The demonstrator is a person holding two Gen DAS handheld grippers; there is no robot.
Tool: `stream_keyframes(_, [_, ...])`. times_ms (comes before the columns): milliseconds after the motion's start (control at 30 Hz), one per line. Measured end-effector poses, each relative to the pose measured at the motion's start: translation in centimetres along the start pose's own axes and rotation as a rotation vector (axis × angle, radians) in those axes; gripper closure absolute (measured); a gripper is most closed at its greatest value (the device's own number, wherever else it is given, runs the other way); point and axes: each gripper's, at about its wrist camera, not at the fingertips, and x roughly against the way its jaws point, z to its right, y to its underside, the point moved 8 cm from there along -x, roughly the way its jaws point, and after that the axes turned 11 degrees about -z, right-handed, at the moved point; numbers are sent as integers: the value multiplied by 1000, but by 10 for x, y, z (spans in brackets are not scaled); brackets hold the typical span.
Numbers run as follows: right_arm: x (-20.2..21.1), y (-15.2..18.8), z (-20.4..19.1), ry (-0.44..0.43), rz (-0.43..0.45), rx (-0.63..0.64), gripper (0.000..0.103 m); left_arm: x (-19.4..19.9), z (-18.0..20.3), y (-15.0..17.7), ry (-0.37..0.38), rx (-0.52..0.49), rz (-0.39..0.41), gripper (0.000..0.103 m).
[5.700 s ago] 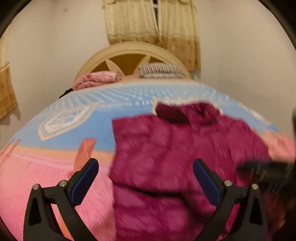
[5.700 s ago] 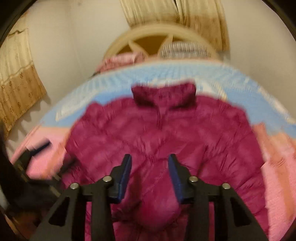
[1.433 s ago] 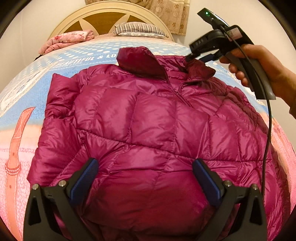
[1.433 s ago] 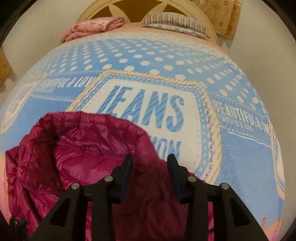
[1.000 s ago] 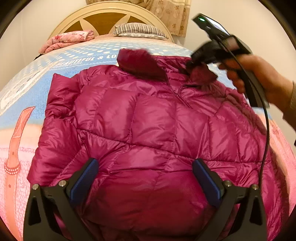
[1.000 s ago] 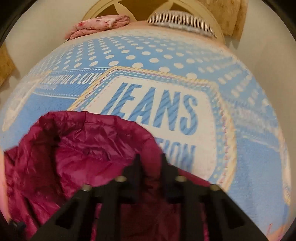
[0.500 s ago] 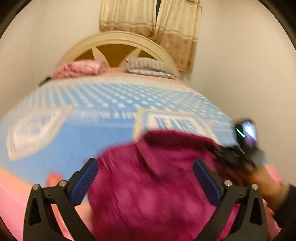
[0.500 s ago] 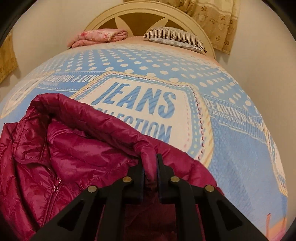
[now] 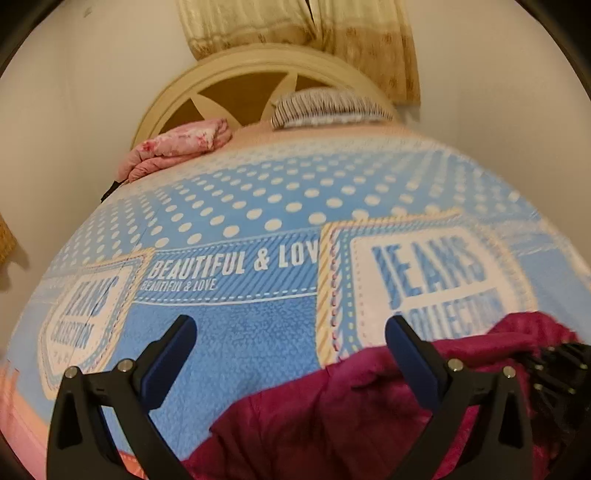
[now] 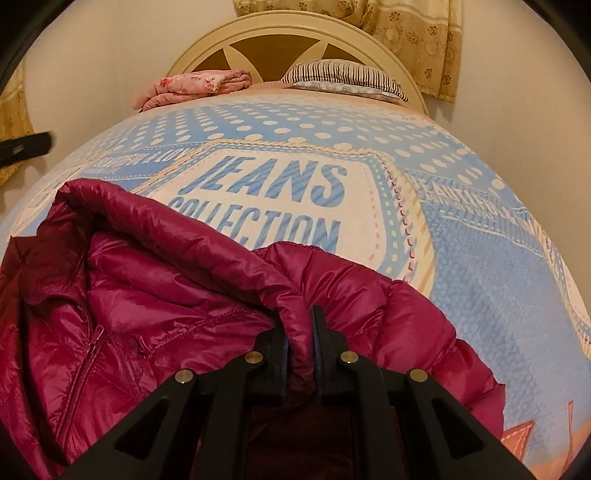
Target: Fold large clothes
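The right claw (image 10: 298,332) is clamped almost fully shut on a fold of the jacket (image 10: 155,317), a rolled edge by the collar and shoulder, which rises straight up between its jaws. From this claw the bulk of the jacket spreads to the left and towards the camera, with the zip (image 10: 86,354) running down on the left; a smaller puffed part bulges just to its right.

The left claw (image 9: 291,354) stands wide open with nothing between its jaws. It hangs over bare blanket (image 9: 236,332). From it, the jacket lies below and to the right, crossing behind the right finger, with the collar end out towards the right edge. The jacket's long axis seems to run from the collar, ahead of the claws, back towards the person, though its lower part is out of view.

The next move, as I judge it, turns on this: the right claw already has the cloth, while the left must come across to the right and down to reach an edge.

Counted: one jacket, two claws, one blanket on one bed, one striped pillow (image 10: 343,79), one folded pink cloth (image 10: 192,88) beside it, and one headboard (image 10: 295,33).
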Motion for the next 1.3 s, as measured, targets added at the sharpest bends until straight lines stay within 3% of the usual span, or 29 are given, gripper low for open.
stream_keyframes(100, [-2,1,-1,0,-3,3,93,-21,7,10,12,-27,-99,0])
stream_keyframes(167, [-2,1,1,-20,-2,-8,93,-26,15,26,50,-55,-132,0])
stream_keyframes(300, [-3,1,5,-77,-2,-35,93,-39,31,64,41,-155,-194,0])
stream_keyframes(467, [-2,2,5,-97,-4,-43,93,-53,31,78,80,-99,-215,0])
stream_keyframes(567, [6,3,7,-118,-14,-64,91,-56,30,81,100,-81,-202,0])
stream_keyframes(633, [24,4,8,-138,4,-86,77,-56,30,82,109,-76,-186,0])
stream_keyframes(700, [50,2,7,-166,49,-104,54,-56,29,82,116,-65,-176,0])
stream_keyframes(833, [92,-27,-2,-208,135,-182,53,-55,32,83,100,-71,-165,0])
stream_keyframes(900, [86,-45,-18,-230,102,-191,53,-54,32,84,96,-74,-160,0])
stream_keyframes(967, [69,-53,-38,-197,60,-158,55,-55,31,84,103,-70,-160,0])
stream_keyframes(1033, [45,-52,-53,-144,19,-114,63,-55,30,83,111,-65,-158,0])
stream_keyframes(1133, [7,-32,-52,-116,-73,-148,66,-53,29,82,129,-56,-150,0])
stream_keyframes(1200, [-11,-16,-50,-156,-112,-181,68,-46,26,80,132,-43,-128,0])
stream_keyframes(1300, [-11,-12,-47,-173,-60,-177,68,-15,22,69,167,-12,-38,0])
